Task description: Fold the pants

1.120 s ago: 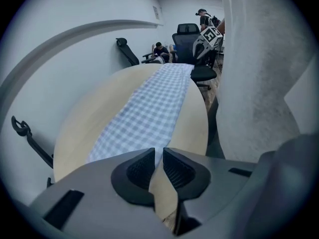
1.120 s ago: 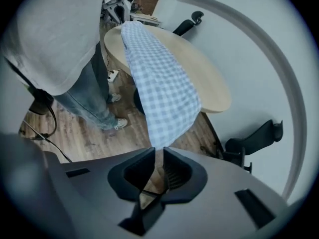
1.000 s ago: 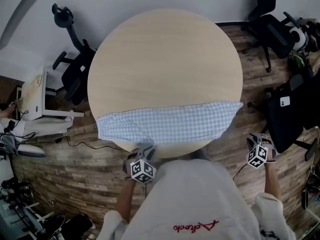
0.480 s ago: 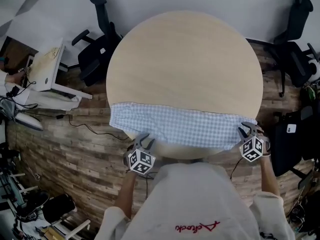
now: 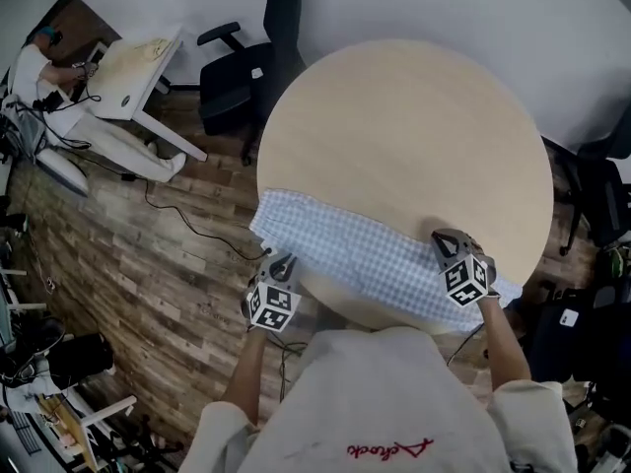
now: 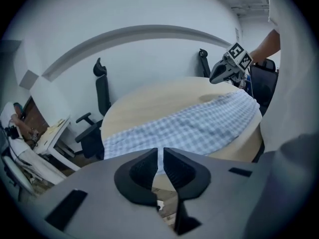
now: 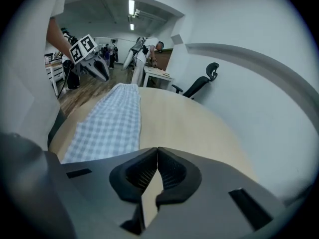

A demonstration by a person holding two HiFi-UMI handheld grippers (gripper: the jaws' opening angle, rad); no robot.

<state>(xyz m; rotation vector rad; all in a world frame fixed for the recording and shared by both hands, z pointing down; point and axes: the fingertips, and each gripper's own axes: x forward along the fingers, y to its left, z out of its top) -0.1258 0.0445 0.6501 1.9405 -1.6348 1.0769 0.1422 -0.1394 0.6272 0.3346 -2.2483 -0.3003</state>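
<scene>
We judge the pants (image 5: 375, 264) light and limp, best pinched at end corners on the tabletop (image 5: 404, 136); right tool (image 5: 451, 238) closed empty, left tool (image 5: 280, 262) just closing on nothing.

The head camera is looking steeply down from above the person, taking in the whole table (image 5: 394, 136), the pants (image 5: 365, 264), the left gripper (image 5: 280, 262) and the right gripper (image 5: 449, 236). The left gripper's camera is sitting close by the table's rim, facing along the pants toward the right gripper. The right gripper's camera is looking back the opposite way, catching the left gripper. All three are sharing the tabletop and pants.
</scene>
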